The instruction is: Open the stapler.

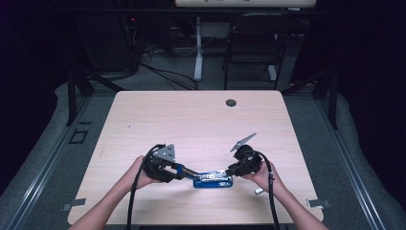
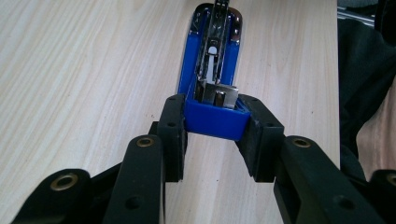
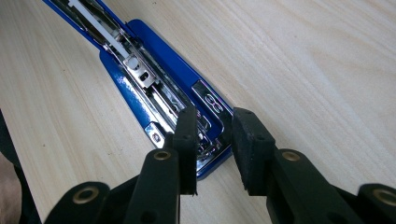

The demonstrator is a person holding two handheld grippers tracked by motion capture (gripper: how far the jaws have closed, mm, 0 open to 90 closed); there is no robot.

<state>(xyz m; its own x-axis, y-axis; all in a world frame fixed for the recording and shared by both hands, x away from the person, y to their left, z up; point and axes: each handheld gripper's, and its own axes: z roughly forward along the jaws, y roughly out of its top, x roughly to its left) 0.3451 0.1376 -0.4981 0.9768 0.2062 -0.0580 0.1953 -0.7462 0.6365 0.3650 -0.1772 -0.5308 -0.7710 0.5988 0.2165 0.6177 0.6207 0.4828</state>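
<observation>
High view showed the blue stapler [image 1: 213,179] lying between both tools, long axis running gripper to gripper: left gripper [image 2: 215,123] clamped on its rear end, right gripper [image 3: 214,140] partly open, straddling the front end, gripping nothing.

Light wood-grain surface [image 1: 191,120] runs under and out beyond the fingers. Round dark grommet [image 1: 231,102] sits in it well beyond the fingers, near the far edge. Past that edge: black chair [image 1: 253,43], white desk leg [image 1: 198,48], loose black cables [image 1: 163,72] on grey floor [image 1: 316,139]. Metal floor rail [image 1: 43,167] runs well off to the left side. Small metal brackets [image 1: 74,204] flank the near corners.
</observation>
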